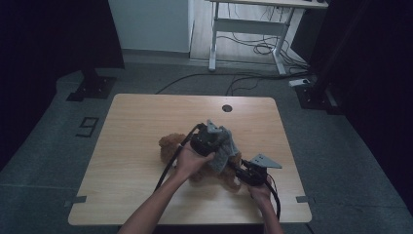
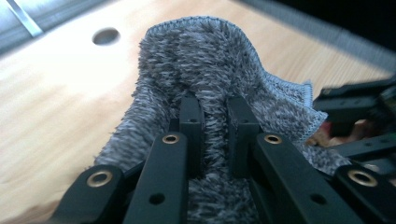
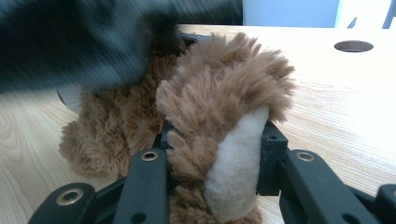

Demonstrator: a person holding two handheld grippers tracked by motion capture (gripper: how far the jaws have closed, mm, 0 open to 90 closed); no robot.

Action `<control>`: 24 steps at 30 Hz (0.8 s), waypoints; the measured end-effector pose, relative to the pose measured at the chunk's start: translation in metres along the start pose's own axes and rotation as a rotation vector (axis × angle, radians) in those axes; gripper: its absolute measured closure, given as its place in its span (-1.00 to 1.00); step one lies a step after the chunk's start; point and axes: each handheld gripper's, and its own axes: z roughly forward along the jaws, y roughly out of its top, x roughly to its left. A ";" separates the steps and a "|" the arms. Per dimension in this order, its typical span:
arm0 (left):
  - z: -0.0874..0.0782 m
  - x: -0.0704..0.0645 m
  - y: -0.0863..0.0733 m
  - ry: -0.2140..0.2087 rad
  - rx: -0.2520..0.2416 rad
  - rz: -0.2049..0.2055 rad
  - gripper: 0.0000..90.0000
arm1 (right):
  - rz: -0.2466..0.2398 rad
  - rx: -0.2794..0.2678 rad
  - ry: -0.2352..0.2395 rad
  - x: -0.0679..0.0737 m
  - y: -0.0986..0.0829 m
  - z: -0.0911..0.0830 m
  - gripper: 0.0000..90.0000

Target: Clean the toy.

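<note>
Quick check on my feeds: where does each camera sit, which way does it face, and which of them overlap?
High view: above the person's side, looking forward and down on the table; both forearms enter from the bottom.
Left gripper view: rides the left tool, looking along black jaws pinching the grey cloth.
Right gripper view: rides the right tool, jaws clamping the brown plush toy.
Shared: both gripper views show the table's round hole.

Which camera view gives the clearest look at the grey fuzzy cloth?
The left gripper view: the grey cloth is close up, its stitched edge sharp, pinched between the left gripper jaws. The high view shows it small over the brown plush toy; the right gripper view blurs it.
</note>
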 end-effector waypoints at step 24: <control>-0.048 0.051 -0.047 0.079 -0.069 -0.105 0.76 | 0.007 -0.008 0.017 -0.003 -0.002 -0.001 0.43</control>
